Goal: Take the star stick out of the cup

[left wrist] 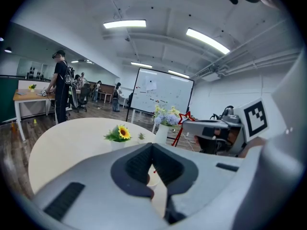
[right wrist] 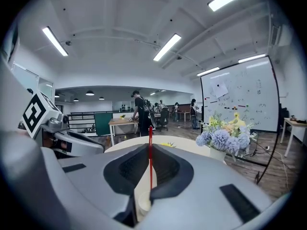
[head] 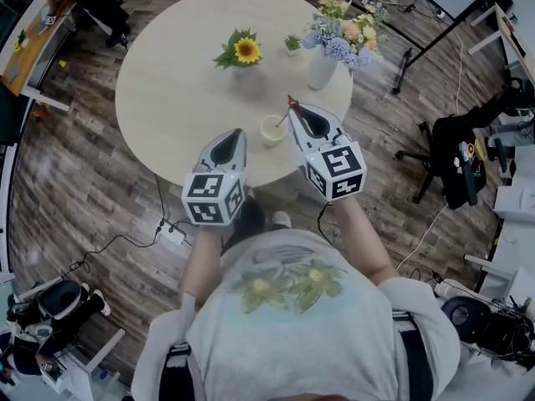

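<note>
The only writing is on the whiteboard [right wrist: 240, 95] at the side of the room, and it is too small to read; the cube [head: 336, 170] on each gripper carries black and white square markers, no words. The star stick [head: 286, 113] is red and thin. It stands nearly upright between the jaws of the right gripper [head: 296, 112], with the star end up and pointing away from the person, and the lower end at the mouth of the cup [head: 273, 129]; if it is inside, I cannot tell. The right jaws are closed on the stick. The left gripper [head: 237, 134] is near the cup on the other side, its jaws together at the tips and holding nothing. The cup stands on a round, pale table [head: 175, 98], near the person's edge, together with a sunflower [head: 245, 51] and a vase of flowers [head: 322, 67]. The floor [head: 75, 182] is dark wood, and long lamps [right wrist: 166, 47] light the office ceiling.
</note>
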Demonstrator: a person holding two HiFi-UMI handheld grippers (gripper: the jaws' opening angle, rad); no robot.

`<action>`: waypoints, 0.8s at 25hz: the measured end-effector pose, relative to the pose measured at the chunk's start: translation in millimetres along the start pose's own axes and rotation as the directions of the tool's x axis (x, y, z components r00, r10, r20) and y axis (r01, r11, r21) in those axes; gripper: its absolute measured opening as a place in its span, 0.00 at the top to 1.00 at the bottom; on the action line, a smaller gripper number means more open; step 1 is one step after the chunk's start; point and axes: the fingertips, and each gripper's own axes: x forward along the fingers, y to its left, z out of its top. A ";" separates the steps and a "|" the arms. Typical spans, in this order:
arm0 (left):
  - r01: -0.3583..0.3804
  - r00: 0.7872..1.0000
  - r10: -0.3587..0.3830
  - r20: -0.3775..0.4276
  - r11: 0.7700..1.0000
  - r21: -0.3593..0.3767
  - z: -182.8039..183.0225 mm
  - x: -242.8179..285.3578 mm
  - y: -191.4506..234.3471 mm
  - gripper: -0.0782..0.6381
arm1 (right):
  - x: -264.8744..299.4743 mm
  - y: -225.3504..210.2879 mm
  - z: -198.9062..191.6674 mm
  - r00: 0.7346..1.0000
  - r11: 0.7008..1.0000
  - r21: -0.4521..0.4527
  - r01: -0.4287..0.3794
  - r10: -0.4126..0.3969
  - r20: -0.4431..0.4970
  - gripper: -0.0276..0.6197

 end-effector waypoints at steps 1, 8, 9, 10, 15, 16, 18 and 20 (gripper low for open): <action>0.001 1.000 -0.001 0.000 1.000 0.001 0.0 -0.7 -0.7 0.89 | -1.7 0.4 1.5 1.000 1.000 -0.001 0.002 -0.002 0.004 0.91; 0.008 1.000 -0.008 0.005 1.000 0.006 -0.1 -3.1 -5.4 0.89 | -11.2 2.3 3.0 1.000 1.000 -0.004 0.008 -0.008 0.013 0.91; 0.008 1.000 -0.008 0.005 1.000 0.006 -0.7 -3.6 -6.1 0.89 | -12.9 3.2 2.7 1.000 1.000 -0.003 0.008 -0.008 0.014 0.91; 0.009 1.000 -0.009 0.005 1.000 0.006 -1.2 -4.4 -6.9 0.89 | -14.7 4.2 2.5 1.000 1.000 -0.003 0.008 -0.008 0.015 0.91; 0.011 1.000 -0.011 0.012 1.000 0.005 -2.3 -8.1 -12.1 0.89 | -23.0 9.6 1.1 1.000 1.000 0.003 -0.002 0.002 0.015 0.91; 0.011 1.000 -0.011 0.013 1.000 0.005 -2.3 -8.8 -13.2 0.89 | -24.4 10.6 0.5 1.000 1.000 0.005 -0.005 0.005 0.013 0.91; 0.011 1.000 -0.011 0.017 1.000 0.005 -2.4 -10.1 -15.5 0.89 | -26.8 12.8 -0.9 1.000 1.000 0.006 -0.011 0.011 0.010 0.91; 0.011 1.000 -0.011 0.020 1.000 0.005 -2.6 -11.2 -17.6 0.89 | -28.9 15.5 -2.5 1.000 1.000 0.006 -0.017 0.017 0.006 0.91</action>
